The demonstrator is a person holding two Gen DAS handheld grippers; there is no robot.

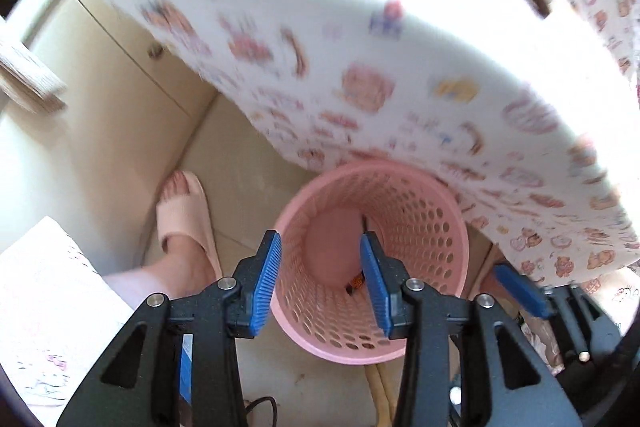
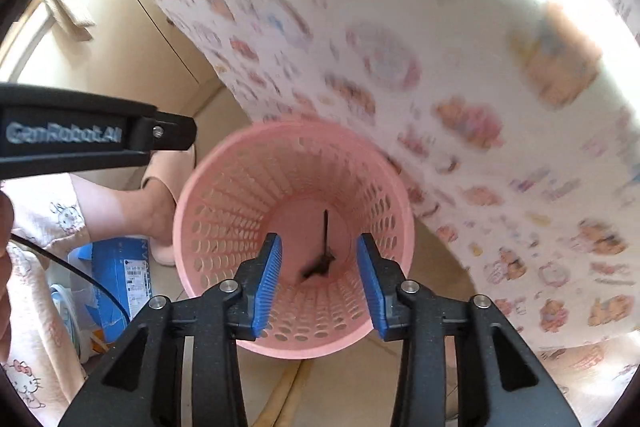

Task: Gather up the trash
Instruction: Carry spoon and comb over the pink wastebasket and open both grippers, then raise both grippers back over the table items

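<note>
Both hand-held grippers, the left [image 1: 320, 279] and the right [image 2: 319, 279], are held open and empty above the pink basket [image 2: 224, 187] on the floor, where a dark piece of trash [image 2: 320, 265] lies, so the jaws should be kept over its mouth.

Each claw [image 1: 320, 281] [image 2: 318, 281] has ribbed blue pads [image 1: 266, 281] on black arms with silver screws [image 1: 227, 283]. Lower left: bare foot in a pink slipper [image 1: 186, 215], cartoon-cat pyjamas [image 2: 60, 219].
</note>
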